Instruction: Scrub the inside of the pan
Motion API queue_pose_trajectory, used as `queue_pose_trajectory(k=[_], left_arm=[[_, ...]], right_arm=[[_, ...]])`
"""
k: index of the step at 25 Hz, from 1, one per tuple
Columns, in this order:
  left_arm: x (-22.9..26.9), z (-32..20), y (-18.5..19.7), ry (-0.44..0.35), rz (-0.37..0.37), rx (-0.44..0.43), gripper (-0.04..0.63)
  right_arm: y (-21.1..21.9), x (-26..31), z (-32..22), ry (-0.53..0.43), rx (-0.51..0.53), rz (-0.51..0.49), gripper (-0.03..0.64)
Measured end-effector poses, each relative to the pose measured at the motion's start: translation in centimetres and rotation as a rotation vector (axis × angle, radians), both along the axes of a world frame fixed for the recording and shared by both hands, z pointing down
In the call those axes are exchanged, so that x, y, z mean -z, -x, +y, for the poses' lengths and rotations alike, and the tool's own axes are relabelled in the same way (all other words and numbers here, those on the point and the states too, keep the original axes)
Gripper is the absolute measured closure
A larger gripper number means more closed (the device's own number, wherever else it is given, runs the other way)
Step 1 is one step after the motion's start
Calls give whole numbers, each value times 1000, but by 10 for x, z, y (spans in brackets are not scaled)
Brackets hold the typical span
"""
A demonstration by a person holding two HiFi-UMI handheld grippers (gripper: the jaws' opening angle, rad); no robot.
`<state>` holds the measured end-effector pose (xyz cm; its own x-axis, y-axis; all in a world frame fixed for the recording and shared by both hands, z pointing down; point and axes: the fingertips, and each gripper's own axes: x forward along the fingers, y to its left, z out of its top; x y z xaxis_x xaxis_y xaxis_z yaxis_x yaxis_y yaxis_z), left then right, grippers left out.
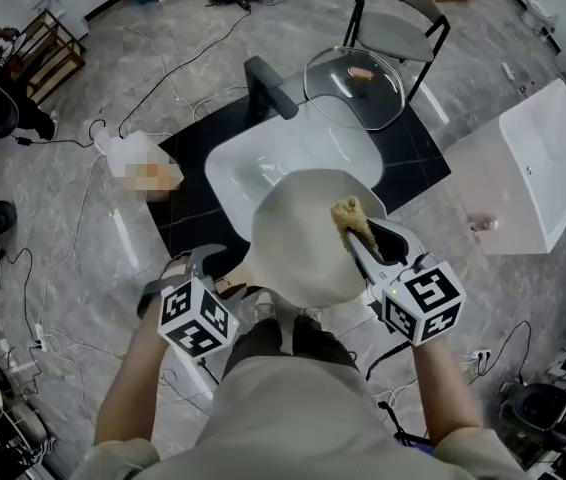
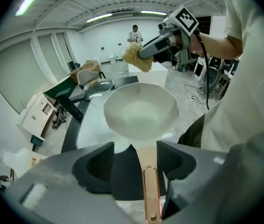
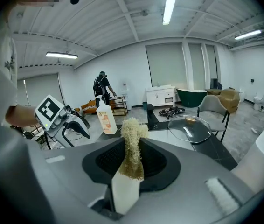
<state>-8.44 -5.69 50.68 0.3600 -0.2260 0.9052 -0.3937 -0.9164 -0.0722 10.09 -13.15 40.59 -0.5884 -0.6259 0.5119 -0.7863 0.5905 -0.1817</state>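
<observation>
Fingers [image 2: 94, 164] of left gripper [image 2: 135, 148]: spread wide, pan handle [image 2: 147, 157] between them. Lies against the finger on the right of the left gripper view; leaves a dark gap to the other. Not clamped.

Fingers [image 3: 164, 158] of right gripper [image 3: 133, 143]: closed on tan fibrous scrubber [image 3: 132, 125], tuft standing up out of the jaws.

Pan [image 1: 303, 238]:
- Appearance: off-white, deep rounded bowl, smooth matte inside. Tan handle ending in a copper-coloured hanging loop [image 2: 151, 195].
- Location: over the front part of white sink [image 1: 253, 163], set in black countertop [image 1: 413, 163]. Overlaps the sink's front rim in the head view. Contact with the sink: cannot tell.
- Orientation: mouth upward. Long axis along the left gripper's own line, handle end nearest the person, bowl away toward black faucet [image 1: 268, 86]. Runs from lower left to upper right in the head view.

Scrubber position: above the bowl's right rim, apart from the inside surface in the left gripper view.

Glass lid [image 1: 355, 86]: behind the sink, just right of the faucet.
</observation>
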Motion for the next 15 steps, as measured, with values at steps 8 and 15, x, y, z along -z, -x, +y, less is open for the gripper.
queue_pose_trajectory(k=[8,15], left_arm=[[-63,22,8,112,-113,-35,295],[-100,35,16,172,-165,-48,295]], right_arm=[[10,-52,11,92,42,34,517],[19,-94,30,176,94,87,517]])
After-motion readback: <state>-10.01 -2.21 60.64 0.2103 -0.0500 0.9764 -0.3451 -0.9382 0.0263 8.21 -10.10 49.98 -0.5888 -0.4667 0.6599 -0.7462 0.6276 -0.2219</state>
